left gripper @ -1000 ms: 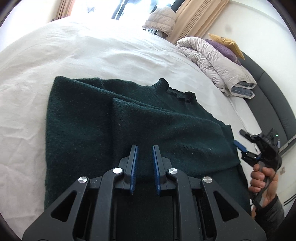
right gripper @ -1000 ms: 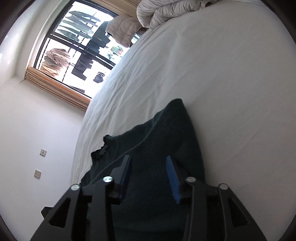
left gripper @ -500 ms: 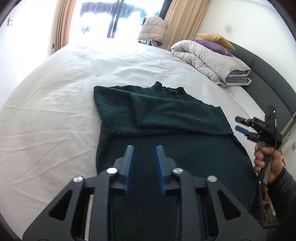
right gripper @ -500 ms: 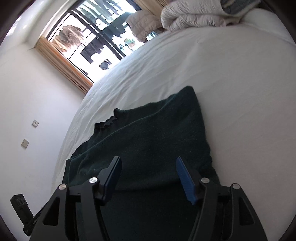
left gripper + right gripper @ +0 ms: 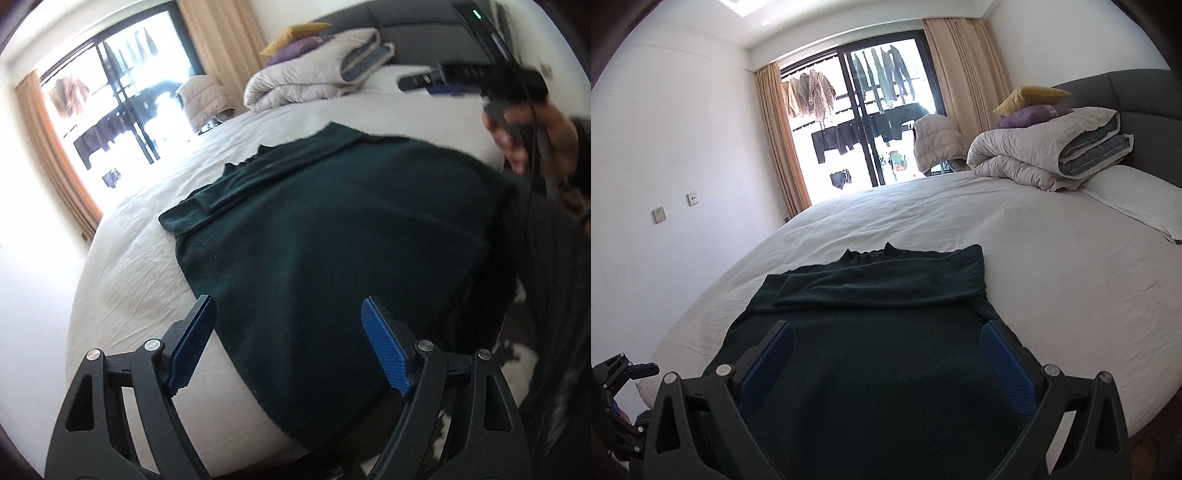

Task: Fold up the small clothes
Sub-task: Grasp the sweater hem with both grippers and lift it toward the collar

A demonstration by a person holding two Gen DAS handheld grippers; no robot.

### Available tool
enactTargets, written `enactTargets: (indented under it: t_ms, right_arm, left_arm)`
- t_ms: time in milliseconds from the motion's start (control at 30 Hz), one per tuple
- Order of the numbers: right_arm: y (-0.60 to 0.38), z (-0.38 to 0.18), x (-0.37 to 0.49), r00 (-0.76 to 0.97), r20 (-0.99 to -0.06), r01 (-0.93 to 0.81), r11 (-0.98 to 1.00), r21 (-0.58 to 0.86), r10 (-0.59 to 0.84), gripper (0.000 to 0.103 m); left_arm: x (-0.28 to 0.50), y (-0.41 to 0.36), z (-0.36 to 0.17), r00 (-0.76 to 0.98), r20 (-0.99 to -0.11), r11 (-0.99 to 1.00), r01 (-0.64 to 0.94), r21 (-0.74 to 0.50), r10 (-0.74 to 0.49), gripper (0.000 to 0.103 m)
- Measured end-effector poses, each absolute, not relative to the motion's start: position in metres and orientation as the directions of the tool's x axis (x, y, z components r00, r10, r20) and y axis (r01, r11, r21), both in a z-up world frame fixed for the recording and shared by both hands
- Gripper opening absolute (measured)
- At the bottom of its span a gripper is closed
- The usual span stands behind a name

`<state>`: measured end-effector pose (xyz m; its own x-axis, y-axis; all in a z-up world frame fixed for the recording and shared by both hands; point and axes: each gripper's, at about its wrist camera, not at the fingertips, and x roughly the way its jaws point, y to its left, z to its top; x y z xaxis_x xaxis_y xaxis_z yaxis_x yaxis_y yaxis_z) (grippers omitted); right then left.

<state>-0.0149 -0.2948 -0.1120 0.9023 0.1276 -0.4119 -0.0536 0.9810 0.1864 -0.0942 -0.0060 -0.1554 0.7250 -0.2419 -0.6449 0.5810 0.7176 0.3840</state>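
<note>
A dark green sweater [image 5: 332,229] lies flat on the white bed [image 5: 140,266], its sleeves folded across the chest below the collar [image 5: 866,254]. It also shows in the right wrist view [image 5: 879,350]. My left gripper [image 5: 291,343] is open and empty, above the sweater's lower left hem at the bed's near edge. My right gripper [image 5: 886,363] is open and empty, above the sweater's lower body. The right gripper also shows in the left wrist view [image 5: 436,83], held up at the far right.
A rolled grey duvet [image 5: 1045,151] with yellow and purple pillows [image 5: 1030,105] lies at the grey headboard [image 5: 1137,92]. A padded jacket [image 5: 936,142] stands by the balcony door [image 5: 864,122]. White sheet stretches around the sweater. The left gripper shows at the right wrist view's lower left [image 5: 631,371].
Both grippers have pulled back from the sweater toward the bed's near edge and opened wide. The left gripper swung to the sweater's lower left hem. The sweater has not moved.
</note>
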Motion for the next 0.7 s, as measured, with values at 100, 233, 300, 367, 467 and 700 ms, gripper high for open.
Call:
enactTargets:
  t_ms: [100,233,300,367,467,700]
  right_arm:
    - [-0.29,-0.114,-0.03,0.902,-0.414,-0.065,0.987,0.145,0.12,0.103]
    - [-0.29,-0.119,-0.036,0.892,-0.432,-0.057,0.981,0.184,0.133,0.103]
    - [-0.288,-0.121,-0.034,0.884,-0.444,-0.059,0.977,0.203,0.146,0.103]
    - [-0.283,-0.123,-0.035,0.881,-0.447,-0.069,0.976,0.207,0.157,0.103]
    - [-0.276,-0.123,-0.037,0.879,-0.446,-0.084,0.976,0.203,0.168,0.103]
    - [-0.274,-0.122,-0.041,0.875,-0.451,-0.086,0.974,0.21,0.174,0.103]
  left_arm:
    - [-0.122,-0.013,-0.181,0.727,-0.661,0.611,0.611,0.503,-0.183,0.081]
    - [-0.157,-0.014,-0.21,0.731,-0.668,0.468,0.644,0.606,-0.14,0.081]
    - [-0.163,-0.014,-0.227,0.748,-0.655,0.382,0.64,0.667,-0.108,0.084]
    - [-0.168,-0.014,-0.244,0.782,-0.619,0.295,0.608,0.737,-0.066,0.084]
    - [-0.169,-0.016,-0.266,0.842,-0.539,0.203,0.528,0.825,0.001,0.084]
    - [-0.184,-0.011,-0.307,0.932,-0.361,-0.031,0.36,0.932,-0.03,0.084]
